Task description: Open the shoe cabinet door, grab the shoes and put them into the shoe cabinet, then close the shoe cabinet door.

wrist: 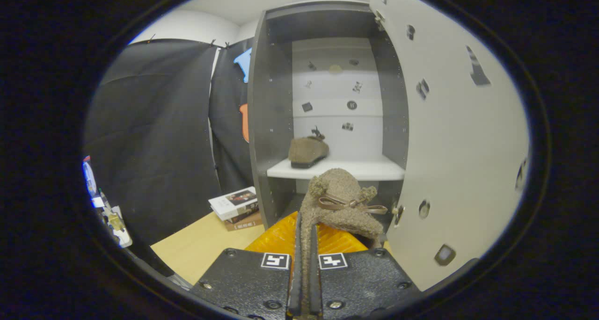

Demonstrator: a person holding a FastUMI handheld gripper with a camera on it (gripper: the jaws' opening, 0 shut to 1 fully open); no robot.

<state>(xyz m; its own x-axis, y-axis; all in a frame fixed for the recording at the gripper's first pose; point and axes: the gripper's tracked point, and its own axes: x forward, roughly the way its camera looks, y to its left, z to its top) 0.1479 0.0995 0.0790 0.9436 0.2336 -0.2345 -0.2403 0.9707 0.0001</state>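
- The gripper (304,245) has its jaws nearly closed, both fingers pinching the edge of a fuzzy brown shoe (341,203) rising at 12 o'clock.
- Books (236,208) lie at 10 o'clock.
- Beyond, the shoe cabinet (271,123) stands with its door (458,147) open at 2 o'clock.
- A second shoe (307,150) rests on its white shelf (374,170).

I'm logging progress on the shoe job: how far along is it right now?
Done: the cabinet door stands open and one shoe sits on the white shelf. In hand: the gripper is shut on the second shoe, held just before the shelf. Left: place it inside, close the door.
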